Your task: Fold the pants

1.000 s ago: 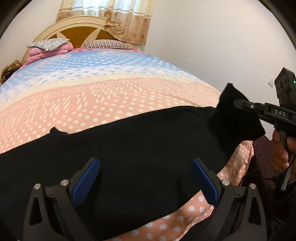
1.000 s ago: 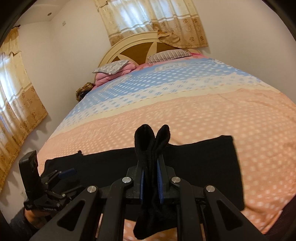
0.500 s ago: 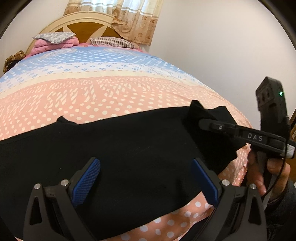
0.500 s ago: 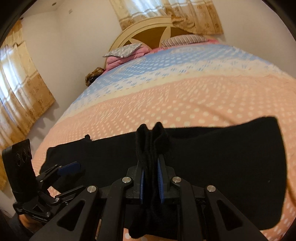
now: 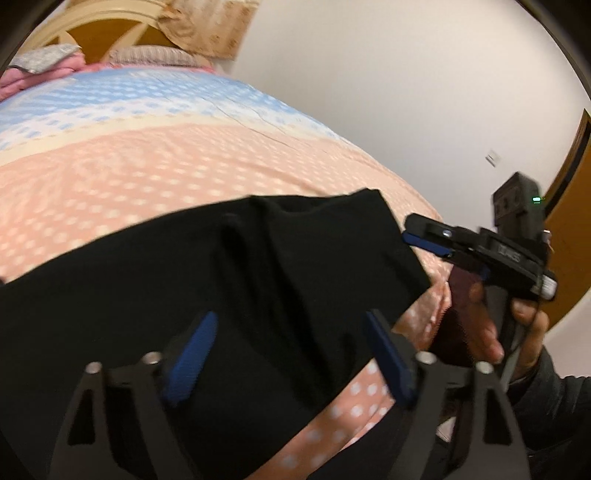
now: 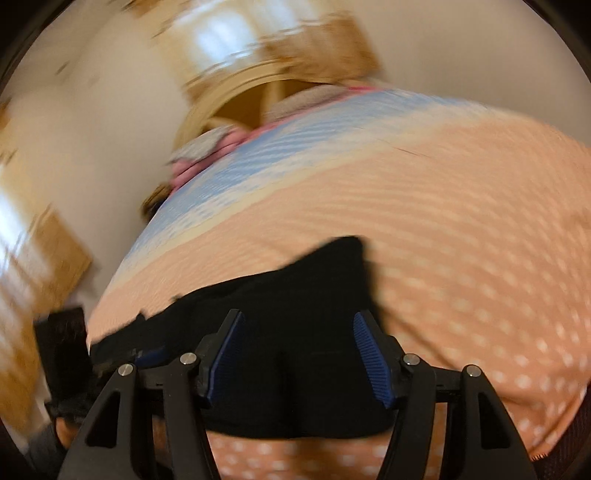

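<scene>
Black pants (image 5: 229, 280) lie across the near edge of the bed, with raised folds near their right end. My left gripper (image 5: 288, 354) is open just above the pants, holding nothing. My right gripper (image 6: 295, 354) is open over the pants' right end (image 6: 295, 325), empty. In the left wrist view the right gripper (image 5: 428, 240) sits just off the pants' right edge with its jaws apart. The right wrist view is blurred by motion.
The bed (image 5: 184, 155) has a pink and blue dotted cover (image 6: 461, 229). Pillows (image 5: 147, 55) and a wooden headboard (image 5: 92, 33) are at the far end. A white wall (image 5: 406, 92) and a wooden door (image 5: 569, 221) stand to the right.
My right gripper opened and let go of the pants' end, which dropped onto the rest of the pants. The gripper drew back to the right. The left gripper stayed open.
</scene>
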The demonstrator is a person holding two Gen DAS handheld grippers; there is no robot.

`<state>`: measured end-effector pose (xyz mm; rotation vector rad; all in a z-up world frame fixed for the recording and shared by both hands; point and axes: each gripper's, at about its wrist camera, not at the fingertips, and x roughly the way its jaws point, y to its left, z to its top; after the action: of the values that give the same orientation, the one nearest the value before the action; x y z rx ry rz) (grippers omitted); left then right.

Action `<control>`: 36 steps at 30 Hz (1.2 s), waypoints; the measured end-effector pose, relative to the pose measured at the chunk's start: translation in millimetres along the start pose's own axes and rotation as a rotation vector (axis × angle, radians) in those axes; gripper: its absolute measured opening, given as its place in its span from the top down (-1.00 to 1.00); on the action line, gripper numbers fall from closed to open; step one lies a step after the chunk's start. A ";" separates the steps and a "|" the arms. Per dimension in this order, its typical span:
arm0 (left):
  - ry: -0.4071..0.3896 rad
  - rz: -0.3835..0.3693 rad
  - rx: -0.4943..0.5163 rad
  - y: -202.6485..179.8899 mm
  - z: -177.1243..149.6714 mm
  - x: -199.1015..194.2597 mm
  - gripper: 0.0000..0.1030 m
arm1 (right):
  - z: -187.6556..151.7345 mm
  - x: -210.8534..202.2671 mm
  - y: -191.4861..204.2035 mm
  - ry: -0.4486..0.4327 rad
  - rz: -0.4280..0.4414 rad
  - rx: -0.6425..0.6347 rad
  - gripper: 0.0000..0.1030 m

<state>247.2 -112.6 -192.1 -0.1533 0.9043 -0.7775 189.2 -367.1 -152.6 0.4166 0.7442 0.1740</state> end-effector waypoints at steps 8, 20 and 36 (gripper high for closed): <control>0.028 -0.049 -0.044 1.8 20.9 13.1 0.78 | 8.0 -14.3 -45.5 -0.063 -0.045 0.093 -0.22; -0.073 0.022 -0.064 20.9 12.3 -63.9 0.82 | -3.1 -27.8 -21.4 -0.138 0.005 -0.018 -0.22; -0.039 0.096 -0.129 51.1 -10.4 -48.4 0.82 | -35.4 -3.8 34.3 -0.026 0.126 -0.308 -0.22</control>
<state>249.1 -41.5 -189.2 -0.2361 0.9184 -0.6246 161.8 -326.4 -159.0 0.1720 0.6531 0.3953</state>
